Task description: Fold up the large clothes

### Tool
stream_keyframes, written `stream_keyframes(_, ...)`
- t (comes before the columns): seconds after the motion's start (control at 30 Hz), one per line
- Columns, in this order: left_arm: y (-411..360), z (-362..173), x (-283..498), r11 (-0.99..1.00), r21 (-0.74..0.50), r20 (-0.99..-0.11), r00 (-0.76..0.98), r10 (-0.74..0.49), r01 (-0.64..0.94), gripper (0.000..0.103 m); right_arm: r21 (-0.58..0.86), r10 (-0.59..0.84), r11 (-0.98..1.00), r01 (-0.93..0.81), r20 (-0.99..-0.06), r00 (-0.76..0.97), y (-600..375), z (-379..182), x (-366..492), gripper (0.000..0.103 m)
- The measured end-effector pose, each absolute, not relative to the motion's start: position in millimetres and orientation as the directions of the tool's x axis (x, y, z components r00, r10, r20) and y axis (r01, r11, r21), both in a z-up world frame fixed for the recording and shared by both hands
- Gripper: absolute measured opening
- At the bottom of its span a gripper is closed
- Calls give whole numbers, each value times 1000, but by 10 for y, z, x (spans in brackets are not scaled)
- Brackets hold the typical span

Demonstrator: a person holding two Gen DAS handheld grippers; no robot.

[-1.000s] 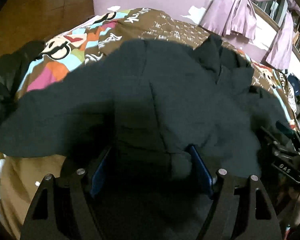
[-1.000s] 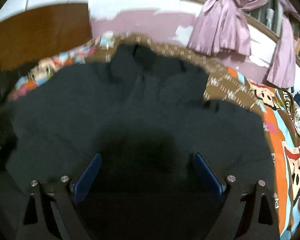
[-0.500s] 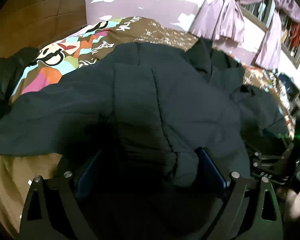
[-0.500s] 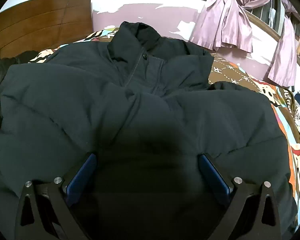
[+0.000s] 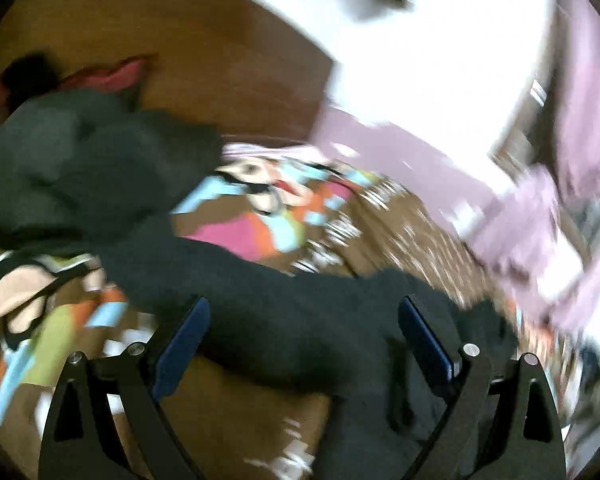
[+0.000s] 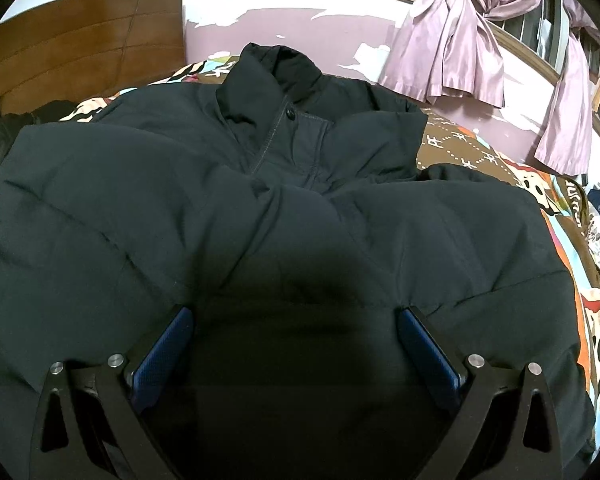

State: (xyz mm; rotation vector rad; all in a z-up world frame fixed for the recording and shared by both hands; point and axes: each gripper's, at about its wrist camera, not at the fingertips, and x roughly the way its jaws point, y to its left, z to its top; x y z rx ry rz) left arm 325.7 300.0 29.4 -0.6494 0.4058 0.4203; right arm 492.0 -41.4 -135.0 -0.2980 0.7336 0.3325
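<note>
The right wrist view is sharp: the dark padded jacket (image 6: 284, 216) lies front-up on the bed (image 6: 580, 264), collar toward the wooden headboard (image 6: 80, 48), purple curtains (image 6: 452, 40) beyond. The right gripper (image 6: 294, 344) has its fingers wide apart over the jacket's lower part. The left wrist view is blurred; there a sleeve (image 5: 292, 320) crosses between the wide-spread fingers of the left gripper (image 5: 304, 340), with another dark garment (image 5: 80, 168) heaped near the headboard.

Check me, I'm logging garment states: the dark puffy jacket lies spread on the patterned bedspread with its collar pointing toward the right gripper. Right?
Not quite. In the right wrist view the jacket lies spread on the bedspread, but its collar points away from the right gripper, toward the wall.
</note>
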Motion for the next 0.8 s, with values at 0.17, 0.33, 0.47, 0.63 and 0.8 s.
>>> stream_keyframes(0.17, 3912, 40, 2741, 380, -681, -450, 767, 457, -626, 92, -139, 207, 919, -368, -624, 753, -394, -1076, 4795, 103)
stream_keyframes(0.33, 4460, -217, 2548, 215, -709, -488, 687, 538, -672, 92, 49, 412, 880, -472, -571, 710, -103, -637, 4668, 103)
stream_keyframes(0.47, 4540, -407, 2604, 212, -723, -497, 708, 502, -658, 92, 116, 493, 832, -543, -603, 627, 221, -706, 4563, 103)
stream_keyframes(0.63, 4539, -561, 2837, 288, -683, -534, 727, 431, -672, 92, 48, 427, 828, -558, -699, 573, 468, -1065, 4531, 103)
stream_keyframes(0.8, 4426, -707, 2941, 293, -610, -614, 673, 413, -736, 33, 96, 451, 823, -560, -709, 542, 403, -1066, 4583, 103)
